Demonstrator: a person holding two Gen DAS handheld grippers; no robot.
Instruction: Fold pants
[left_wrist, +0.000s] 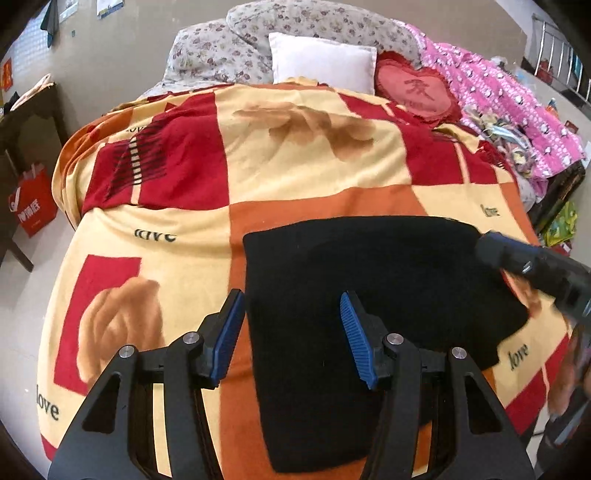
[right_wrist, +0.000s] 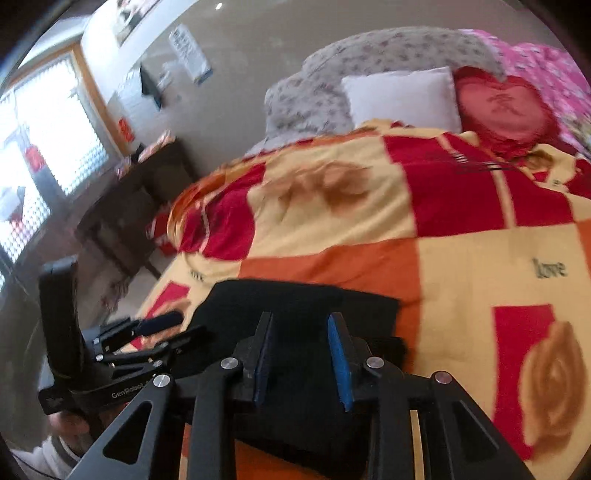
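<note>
The black pants (left_wrist: 369, 277) lie folded into a flat block on the orange, red and cream blanket (left_wrist: 295, 166) near the bed's front edge. My left gripper (left_wrist: 291, 317) hovers open over their left edge, one blue pad off the cloth and one above it, with nothing gripped. Blurred at the right, the other tool's black body (left_wrist: 535, 269) reaches over the pants' right corner. In the right wrist view my right gripper (right_wrist: 301, 347) stands a little open just above the pants (right_wrist: 295, 299), no cloth pinched between its pads. The left gripper (right_wrist: 162, 325) shows at the left.
A white pillow (left_wrist: 321, 61), a red heart cushion (left_wrist: 417, 88) and floral bedding (left_wrist: 221, 51) sit at the bed's head. A pink quilt (left_wrist: 517, 110) is piled at the right. A red bag (left_wrist: 31, 201) and a dark table (left_wrist: 26, 122) stand on the floor at the left.
</note>
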